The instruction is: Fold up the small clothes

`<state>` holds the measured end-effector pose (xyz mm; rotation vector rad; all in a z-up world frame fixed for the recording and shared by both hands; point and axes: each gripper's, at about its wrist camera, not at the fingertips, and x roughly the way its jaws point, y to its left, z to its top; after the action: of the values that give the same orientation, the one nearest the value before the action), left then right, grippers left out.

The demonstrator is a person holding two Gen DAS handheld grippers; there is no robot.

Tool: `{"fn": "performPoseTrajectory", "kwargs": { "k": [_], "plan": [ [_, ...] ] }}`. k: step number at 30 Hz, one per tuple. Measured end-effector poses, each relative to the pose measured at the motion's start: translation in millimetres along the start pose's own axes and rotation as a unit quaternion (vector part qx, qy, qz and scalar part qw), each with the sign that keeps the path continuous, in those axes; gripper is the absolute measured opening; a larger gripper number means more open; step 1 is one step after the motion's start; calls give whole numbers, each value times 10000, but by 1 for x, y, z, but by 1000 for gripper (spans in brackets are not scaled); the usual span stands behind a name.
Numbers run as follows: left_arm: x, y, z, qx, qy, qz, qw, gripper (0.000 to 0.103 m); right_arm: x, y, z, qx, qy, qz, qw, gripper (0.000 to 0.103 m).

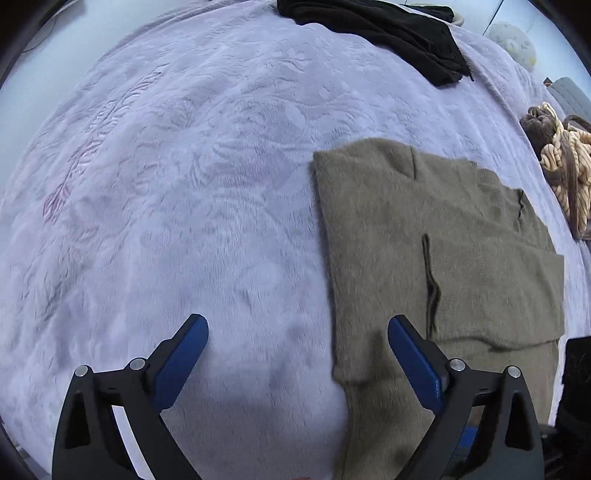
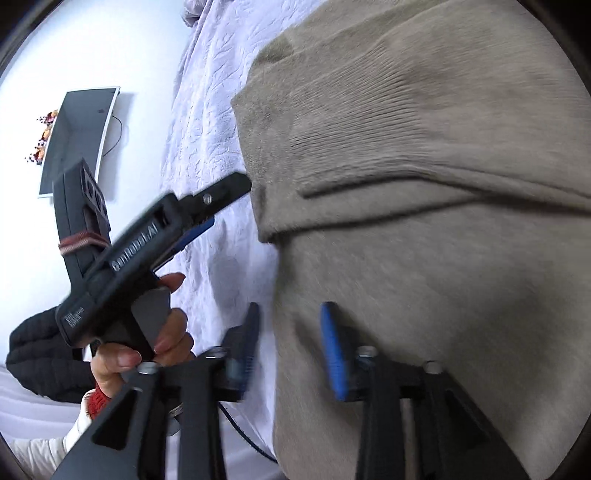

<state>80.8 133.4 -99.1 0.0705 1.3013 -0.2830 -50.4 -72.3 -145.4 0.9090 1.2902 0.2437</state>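
Observation:
A fuzzy olive-brown sweater (image 1: 436, 258) lies partly folded on a lavender blanket (image 1: 184, 184). My left gripper (image 1: 297, 328) is open above the sweater's left edge, with its right finger over the fabric. In the right wrist view the sweater (image 2: 424, 184) fills most of the frame. My right gripper (image 2: 291, 314) is open, and its jaws straddle the sweater's near edge without closing. The left gripper (image 2: 236, 188) also shows there, held in a hand, with its tip at the sweater's folded edge.
A black garment (image 1: 388, 33) lies at the far end of the blanket. A tan striped plush item (image 1: 561, 162) lies at the right edge. A wall-mounted screen (image 2: 74, 140) hangs beyond the bed.

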Motion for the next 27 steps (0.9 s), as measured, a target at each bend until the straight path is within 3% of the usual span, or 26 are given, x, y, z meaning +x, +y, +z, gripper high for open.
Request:
{"fn": "performPoseTrajectory", "kwargs": {
  "k": [6,8,16,24,27],
  "plan": [
    [-10,-15,-19,104,221,195,9995,98,-41,-15,-13,9,-87,-360,9993,51],
    [-15,-21,-25,119,282,210,9993,98,-58,-19,-18,-37,-169,-502,9986,63],
    [-28,-53,-35,345,414,247,9982,98,-134,-40,-29,-47,-723,-1253,9895,78],
    [-18,-72,-49,409,872,270,9950,98,-177,-56,-42,-62,-1002,-1828,9780,79],
    [-19,-80,-61,388,1089,33,9933,98,-185,-62,-46,-65,-1007,-1923,9761,79]
  ]
}}
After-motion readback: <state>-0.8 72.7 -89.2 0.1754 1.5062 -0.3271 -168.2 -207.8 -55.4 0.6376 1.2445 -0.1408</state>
